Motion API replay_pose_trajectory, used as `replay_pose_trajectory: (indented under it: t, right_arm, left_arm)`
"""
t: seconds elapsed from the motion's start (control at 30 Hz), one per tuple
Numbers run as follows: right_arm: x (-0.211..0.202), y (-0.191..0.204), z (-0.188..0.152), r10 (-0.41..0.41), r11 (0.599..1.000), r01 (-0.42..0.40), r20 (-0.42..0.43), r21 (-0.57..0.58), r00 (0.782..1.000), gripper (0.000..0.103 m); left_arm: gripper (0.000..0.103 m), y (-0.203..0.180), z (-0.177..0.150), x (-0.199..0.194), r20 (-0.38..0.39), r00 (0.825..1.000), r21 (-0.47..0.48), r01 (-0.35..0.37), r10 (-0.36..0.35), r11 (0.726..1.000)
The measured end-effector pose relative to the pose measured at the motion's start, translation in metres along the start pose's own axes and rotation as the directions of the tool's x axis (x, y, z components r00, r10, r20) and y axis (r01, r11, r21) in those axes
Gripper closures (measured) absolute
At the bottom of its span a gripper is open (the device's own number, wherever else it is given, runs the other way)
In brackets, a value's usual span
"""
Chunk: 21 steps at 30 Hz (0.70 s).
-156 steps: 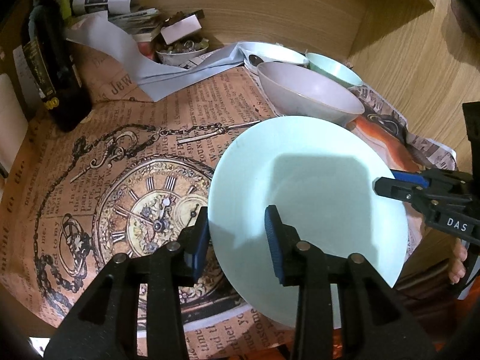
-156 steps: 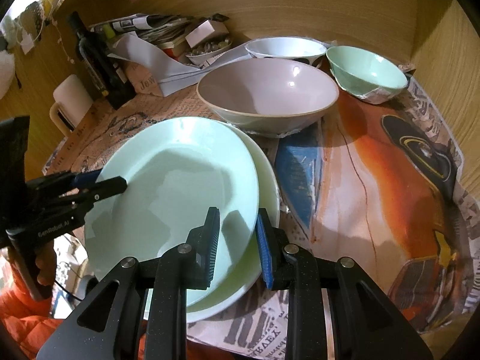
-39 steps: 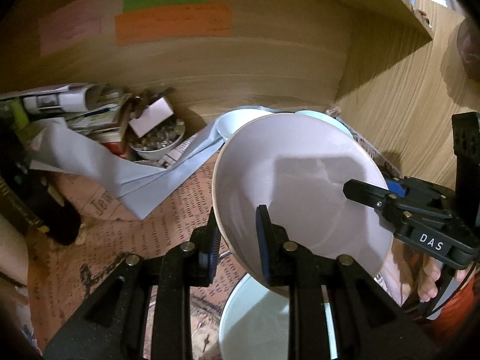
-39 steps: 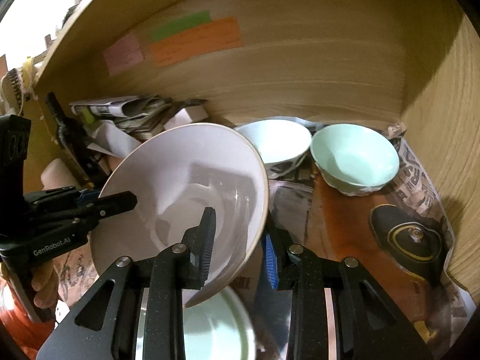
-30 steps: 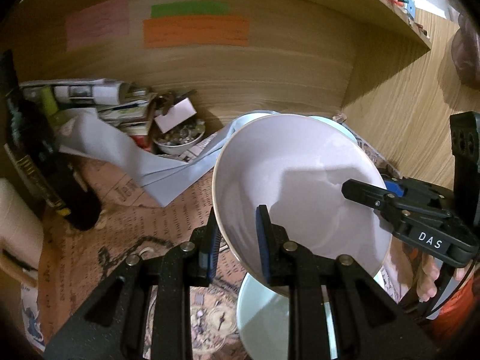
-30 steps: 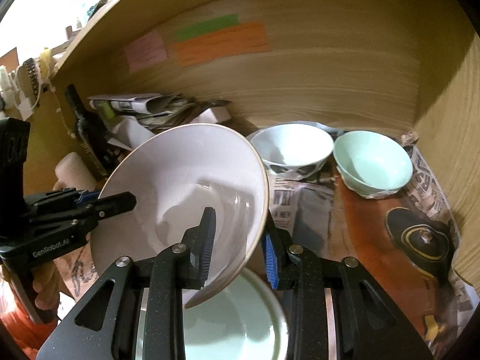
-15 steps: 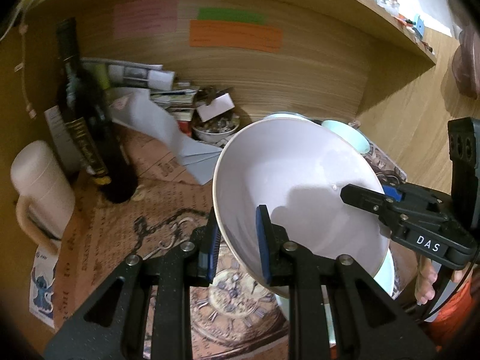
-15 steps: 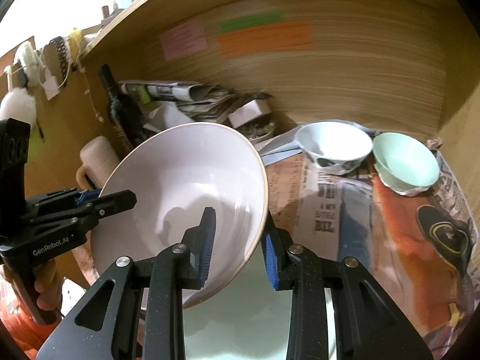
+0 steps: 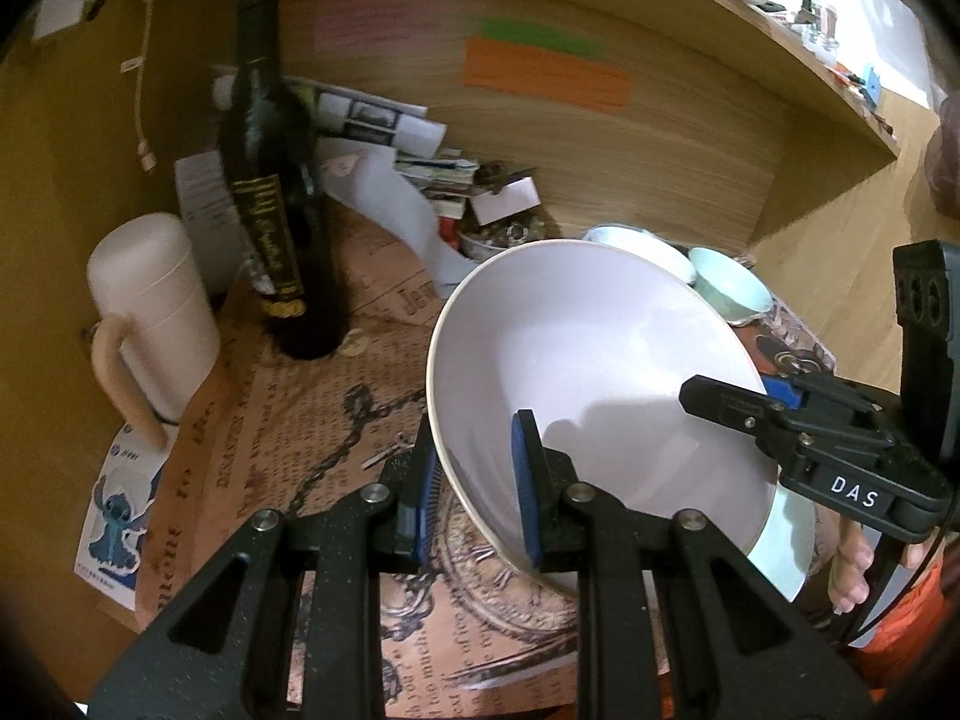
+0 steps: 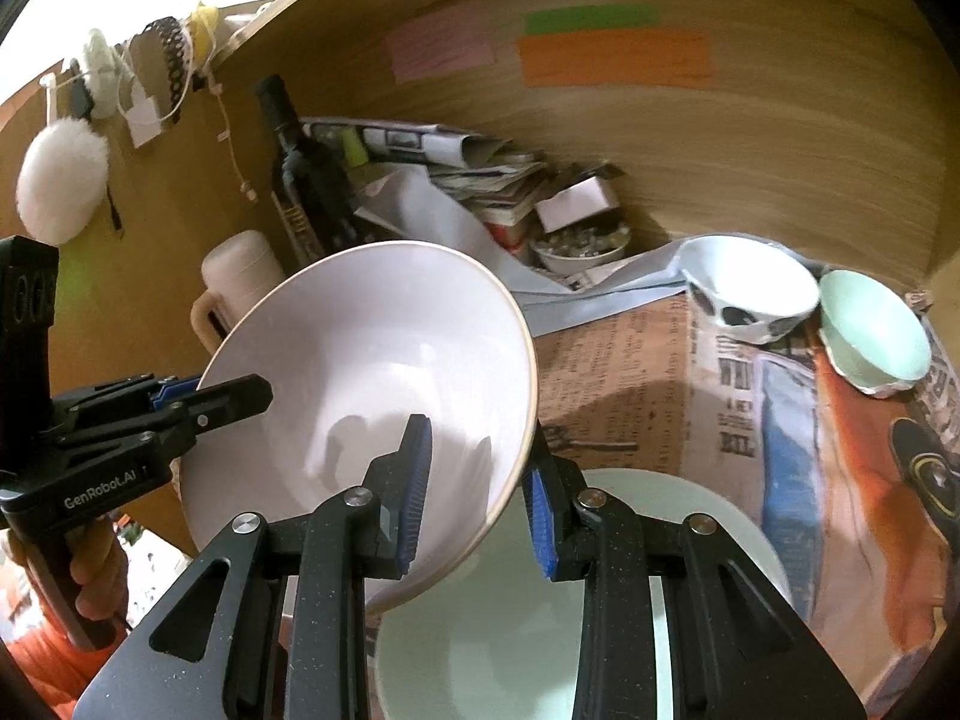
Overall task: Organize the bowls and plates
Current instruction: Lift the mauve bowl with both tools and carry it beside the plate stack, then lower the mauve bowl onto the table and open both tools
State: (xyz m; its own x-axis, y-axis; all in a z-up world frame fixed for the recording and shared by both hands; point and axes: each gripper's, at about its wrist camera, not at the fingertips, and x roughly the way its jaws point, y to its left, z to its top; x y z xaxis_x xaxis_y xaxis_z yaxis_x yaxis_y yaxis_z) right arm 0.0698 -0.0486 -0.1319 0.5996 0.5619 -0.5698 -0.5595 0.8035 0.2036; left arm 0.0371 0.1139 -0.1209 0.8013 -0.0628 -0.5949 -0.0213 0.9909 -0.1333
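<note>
A large pale lilac bowl [image 9: 588, 360] is held tilted in the air by both grippers. My left gripper [image 9: 474, 492] is shut on its near left rim. My right gripper [image 10: 480, 492] is shut on the opposite rim and shows in the left wrist view [image 9: 738, 402]. The left gripper shows at the bowl's left rim in the right wrist view [image 10: 228, 402]. The bowl [image 10: 372, 396] hangs above pale green plates [image 10: 528, 618] lying on the newspaper. A white patterned bowl [image 10: 750, 294] and a mint bowl [image 10: 870, 330] stand at the back right.
A dark wine bottle [image 9: 270, 192] and a cream lidded mug [image 9: 150, 312] stand at the left. Rolled papers and a small dish of odds [image 10: 576, 246] crowd the back wall. Wooden walls close in the back and right.
Both grippers have carried the lilac bowl up, back and leftward; the bottle and mug have come into view. Earlier both held a green plate, which now lies on the plate stack.
</note>
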Motion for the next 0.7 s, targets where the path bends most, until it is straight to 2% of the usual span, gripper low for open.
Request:
replay_pose_trajectory:
  t: [0.43,0.7]
  right_arm:
    - [0.034,0.022,-0.006,0.031,0.999,-0.035,-0.093,-0.036,0.995,0.076]
    - [0.050,0.025,-0.013,0.028,0.998,-0.036,-0.162,-0.048,0.986,0.076]
  left_arm:
    - [0.081,0.030,-0.022,0.004,-0.034,0.999,-0.057,-0.034,0.032,0.998]
    - [0.081,0.042,-0.034,0.016,-0.084,0.996,-0.083,-0.036,0.029,0.996]
